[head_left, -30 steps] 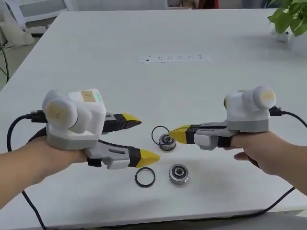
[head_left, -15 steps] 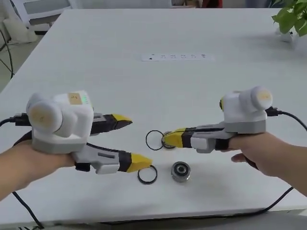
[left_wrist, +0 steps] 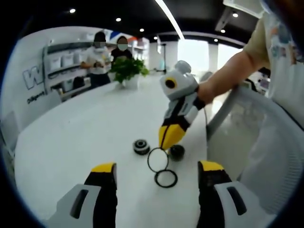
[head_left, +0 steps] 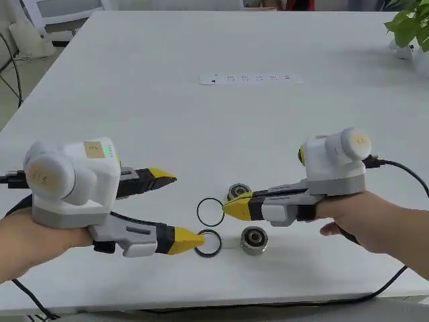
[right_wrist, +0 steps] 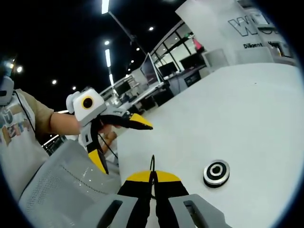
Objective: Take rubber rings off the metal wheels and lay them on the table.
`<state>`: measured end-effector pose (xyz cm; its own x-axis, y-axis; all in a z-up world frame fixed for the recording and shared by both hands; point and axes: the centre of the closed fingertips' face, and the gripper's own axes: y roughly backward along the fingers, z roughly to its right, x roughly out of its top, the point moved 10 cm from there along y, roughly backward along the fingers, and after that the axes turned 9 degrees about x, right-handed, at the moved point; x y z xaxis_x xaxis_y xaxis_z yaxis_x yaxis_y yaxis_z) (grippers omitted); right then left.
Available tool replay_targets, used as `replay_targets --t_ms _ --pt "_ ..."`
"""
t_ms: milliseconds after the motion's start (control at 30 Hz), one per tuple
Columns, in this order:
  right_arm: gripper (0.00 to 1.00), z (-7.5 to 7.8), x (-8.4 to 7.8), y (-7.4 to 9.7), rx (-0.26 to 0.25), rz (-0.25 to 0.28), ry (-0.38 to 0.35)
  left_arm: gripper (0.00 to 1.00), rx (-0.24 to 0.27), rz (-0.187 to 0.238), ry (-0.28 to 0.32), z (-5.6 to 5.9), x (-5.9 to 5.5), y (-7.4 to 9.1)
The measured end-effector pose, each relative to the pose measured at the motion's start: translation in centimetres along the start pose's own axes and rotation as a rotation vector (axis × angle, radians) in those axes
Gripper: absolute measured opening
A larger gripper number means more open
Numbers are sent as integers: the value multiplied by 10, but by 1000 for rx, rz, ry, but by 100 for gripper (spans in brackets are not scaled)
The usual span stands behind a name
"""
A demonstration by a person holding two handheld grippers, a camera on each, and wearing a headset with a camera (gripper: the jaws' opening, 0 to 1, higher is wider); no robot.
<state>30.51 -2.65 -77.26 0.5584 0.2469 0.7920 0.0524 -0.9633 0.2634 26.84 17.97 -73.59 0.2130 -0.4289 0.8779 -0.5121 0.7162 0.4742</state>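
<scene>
Thin black rubber ring (head_left: 198,212) is pinched by its band in the clenched right claw (head_left: 226,208); judged light, limp, stretchy. Over the white surface (head_left: 201,134) the left claw (head_left: 189,207) stands released.

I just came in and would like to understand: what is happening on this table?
A person works with tongs in each hand. The right tongs are shut on a thin black rubber ring, held over the table. A second ring lies on the table beside the open left tongs. Two metal wheels sit nearby.
</scene>
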Motion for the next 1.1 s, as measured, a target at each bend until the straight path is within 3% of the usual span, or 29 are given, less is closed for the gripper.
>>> replay_targets --t_ms 533,1100 --pt "0 2 -14 -13 48 -82 -46 71 10 -15 19 2 -10 7" --pt "0 7 -23 -17 31 -125 -77 71 11 -35 17 3 -17 8"
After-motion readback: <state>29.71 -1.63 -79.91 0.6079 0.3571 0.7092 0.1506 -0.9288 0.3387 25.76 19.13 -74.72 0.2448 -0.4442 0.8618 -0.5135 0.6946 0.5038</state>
